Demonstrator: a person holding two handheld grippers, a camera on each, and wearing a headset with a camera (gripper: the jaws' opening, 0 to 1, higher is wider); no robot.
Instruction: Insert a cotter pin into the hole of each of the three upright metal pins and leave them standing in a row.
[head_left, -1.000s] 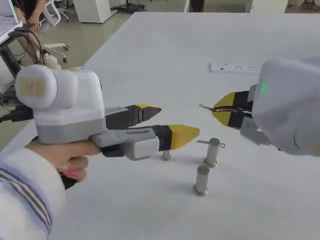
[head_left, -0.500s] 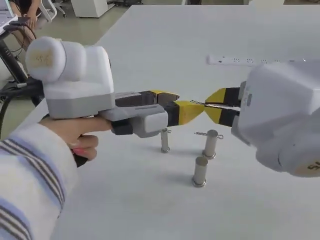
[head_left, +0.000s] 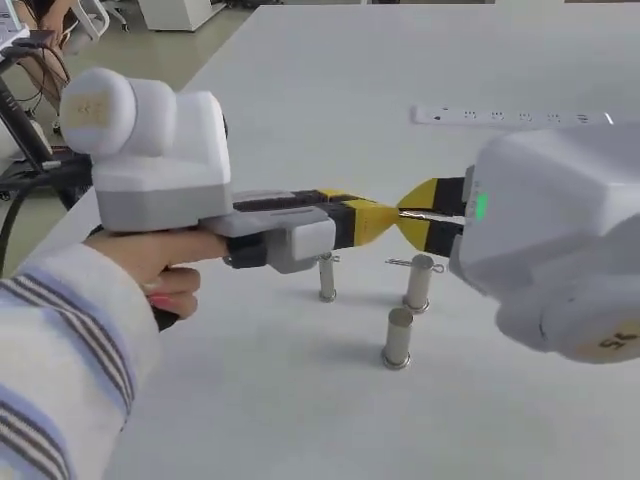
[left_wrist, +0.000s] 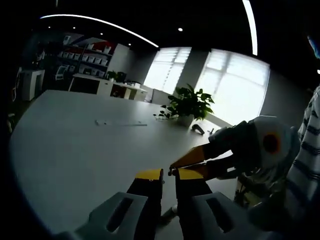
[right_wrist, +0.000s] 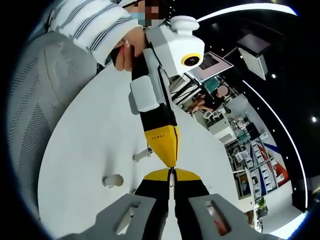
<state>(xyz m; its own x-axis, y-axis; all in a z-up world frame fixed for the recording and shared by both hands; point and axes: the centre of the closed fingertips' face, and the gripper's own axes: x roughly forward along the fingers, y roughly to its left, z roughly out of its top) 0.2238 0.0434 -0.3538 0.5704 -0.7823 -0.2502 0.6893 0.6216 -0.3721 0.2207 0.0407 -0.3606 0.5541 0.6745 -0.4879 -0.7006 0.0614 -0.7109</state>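
The right tool (head_left: 408, 213) is closed on a cotter pin (head_left: 432, 214), which lies level and points toward the left tool (head_left: 388, 215). The left tool's yellow jaws stand narrow, with their tips at the free end of this pin; whether they pinch it I cannot tell. Below them, well in from the left edge of the tabletop (head_left: 320, 100), stand three pins. The right metal pin (head_left: 419, 287) carries a fitted cotter pin (head_left: 408, 265), the left metal pin (head_left: 327, 283) carries one too, and the nearest metal pin (head_left: 397, 340) is bare

White table (head_left: 300, 420) bears three upright pins (head_left: 398, 338) and, seemingly, a power strip (head_left: 500, 117).
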